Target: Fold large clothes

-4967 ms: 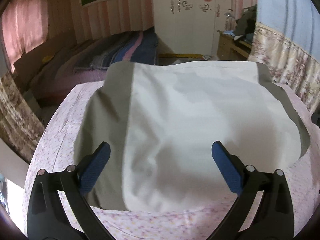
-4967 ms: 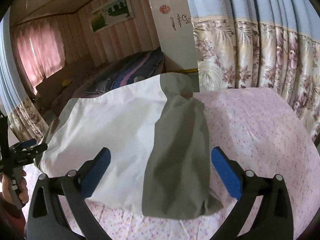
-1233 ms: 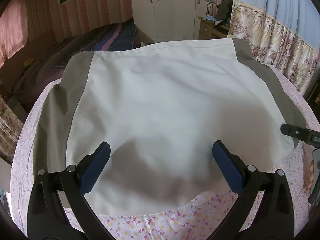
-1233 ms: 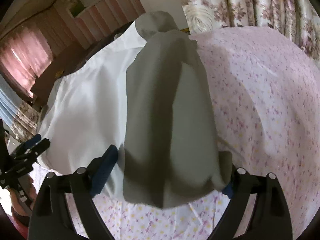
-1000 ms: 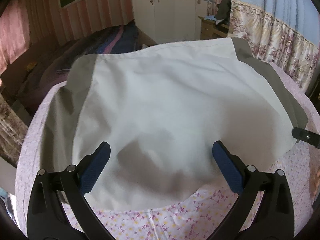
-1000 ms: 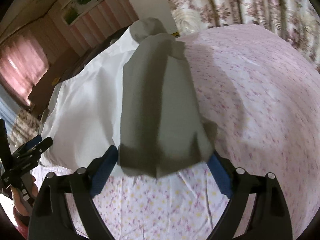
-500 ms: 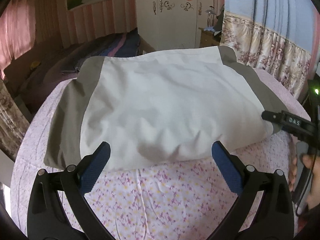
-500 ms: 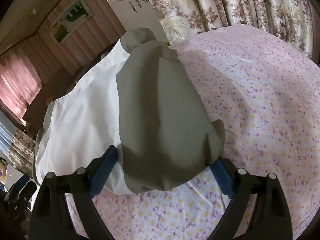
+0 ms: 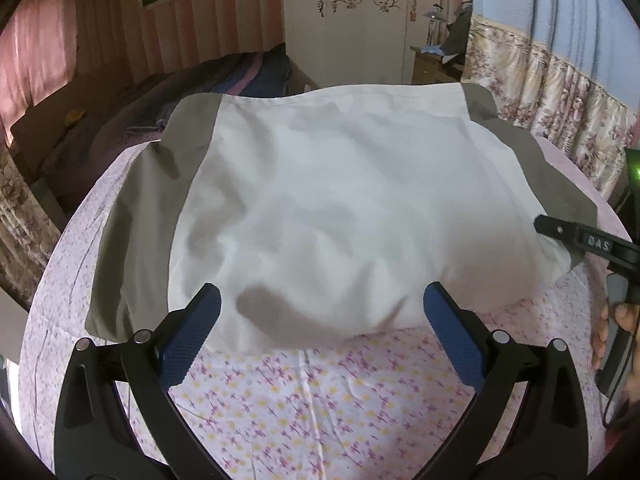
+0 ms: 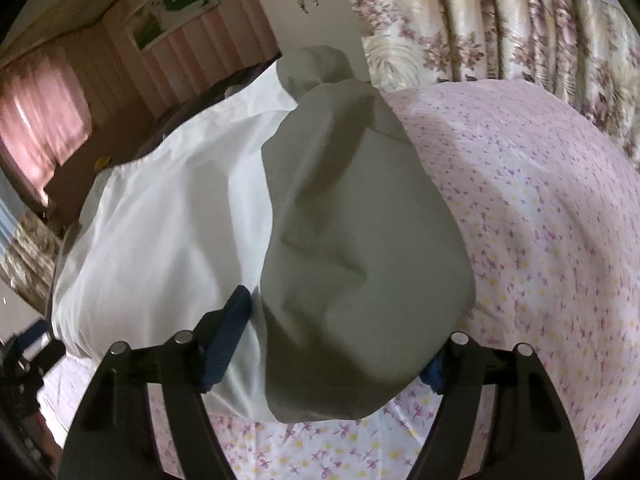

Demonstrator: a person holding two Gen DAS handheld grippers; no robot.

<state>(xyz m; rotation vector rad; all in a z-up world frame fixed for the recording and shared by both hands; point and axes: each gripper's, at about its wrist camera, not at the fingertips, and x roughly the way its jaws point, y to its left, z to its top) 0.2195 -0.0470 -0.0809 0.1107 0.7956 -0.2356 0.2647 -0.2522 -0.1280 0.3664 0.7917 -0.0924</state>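
Since a second before, the right tongs [image 10: 340, 344] had begun closing round the garment's [image 9: 340, 200] grey sleeve [image 10: 360, 240], pads not yet pinching, left tongs [image 9: 320, 328] spread at its hem, both needing firm grips to fold.

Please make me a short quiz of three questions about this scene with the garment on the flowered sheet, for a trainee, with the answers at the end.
1. True or false: the left tool is clamped on the white and grey garment.
2. The garment lies on: A) bare wood, B) a flowered sheet, C) a carpet.
3. What lies between the fingers of the right tool?
Key: 1 false, its jaws stand open and pinch nothing. 2 B. 3 the grey sleeve; the jaws are closing with it between them.
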